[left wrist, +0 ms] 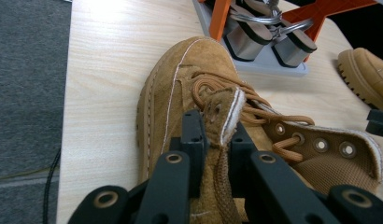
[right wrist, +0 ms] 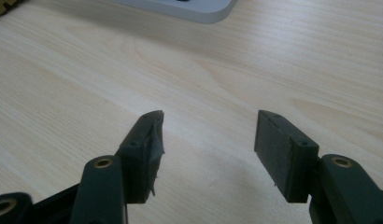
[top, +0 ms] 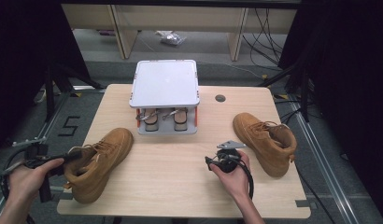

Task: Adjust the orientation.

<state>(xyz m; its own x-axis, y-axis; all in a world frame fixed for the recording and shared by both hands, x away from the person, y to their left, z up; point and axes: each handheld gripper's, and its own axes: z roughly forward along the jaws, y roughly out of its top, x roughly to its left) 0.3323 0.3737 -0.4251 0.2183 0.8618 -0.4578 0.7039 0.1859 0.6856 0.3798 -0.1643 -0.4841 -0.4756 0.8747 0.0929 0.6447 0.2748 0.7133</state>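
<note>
Left gripper (left wrist: 216,140) jaws clamp the tongue (left wrist: 224,116) of the near tan boot (top: 98,161) at the table's (top: 180,186) left edge; right gripper (right wrist: 208,140) hovers with jaws apart over bare wood; likely next: spread the boot's opening.

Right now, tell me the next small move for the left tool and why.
Probably pull the tongue gently up and back: the left tool is shut on it, laces sit loose, so that should widen the left boot opening. The right tool stands open over bare table.
</note>
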